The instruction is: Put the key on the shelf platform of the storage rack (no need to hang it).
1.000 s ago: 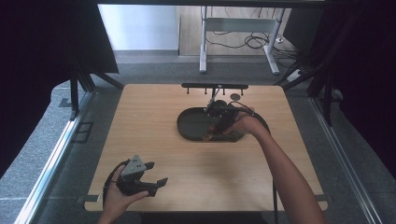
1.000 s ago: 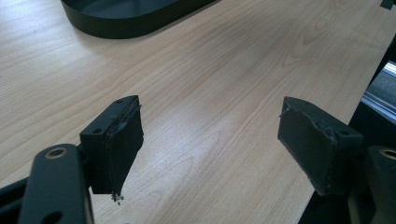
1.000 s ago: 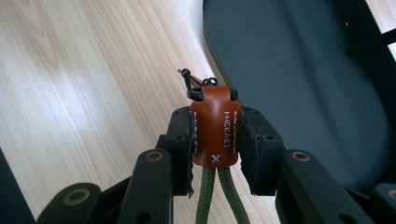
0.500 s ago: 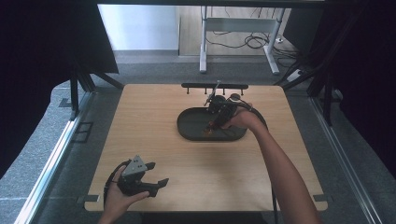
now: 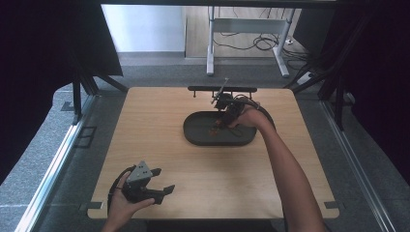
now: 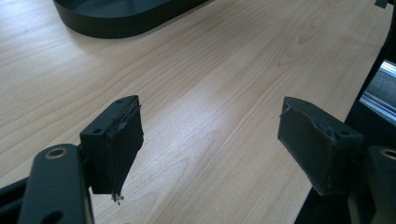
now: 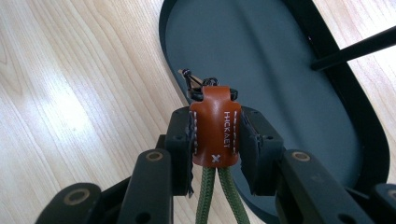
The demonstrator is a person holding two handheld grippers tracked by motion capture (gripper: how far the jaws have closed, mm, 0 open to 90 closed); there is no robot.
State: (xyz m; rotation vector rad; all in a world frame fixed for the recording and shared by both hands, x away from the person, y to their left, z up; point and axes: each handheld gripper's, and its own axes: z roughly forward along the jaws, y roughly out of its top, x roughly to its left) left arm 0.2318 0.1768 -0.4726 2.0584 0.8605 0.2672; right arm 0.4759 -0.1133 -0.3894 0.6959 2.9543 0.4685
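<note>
Since the earlier frames the right gripper [image 5: 223,117] has shifted a little over the tray [image 5: 193,133]; it sat lower over the tray's right part and now hangs at its far edge, close to the black stand [image 5: 222,89] behind. The left gripper [image 5: 162,192] has not moved from the near left corner of the table [image 5: 159,121].

In the right gripper view the jaws are closed on a brown leather tab [image 7: 215,126] with white stitching, pinched by its two sides. Two green cords [image 7: 219,196] run from the tab back toward the hand, between the jaws. Ahead of the tab a small dark metal clip [image 7: 198,84] sticks out, with a thin pale strand beside it. Below and ahead of the jaws lies the dark floor of the tray, so the tab is held above it, not resting in it as far as I can tell. A black rod [image 7: 355,46] crosses the upper right, likely part of the stand.

The left gripper stands wide with nothing between its pads [image 6: 116,140], hovering low over bare wood, the tray's rim well ahead of it.

My reading: the pick-up is done, the lanyard is firmly gripped and lifted. What is left is the carry and the placing, probably hanging it on the stand just beyond; that has not begun.
</note>
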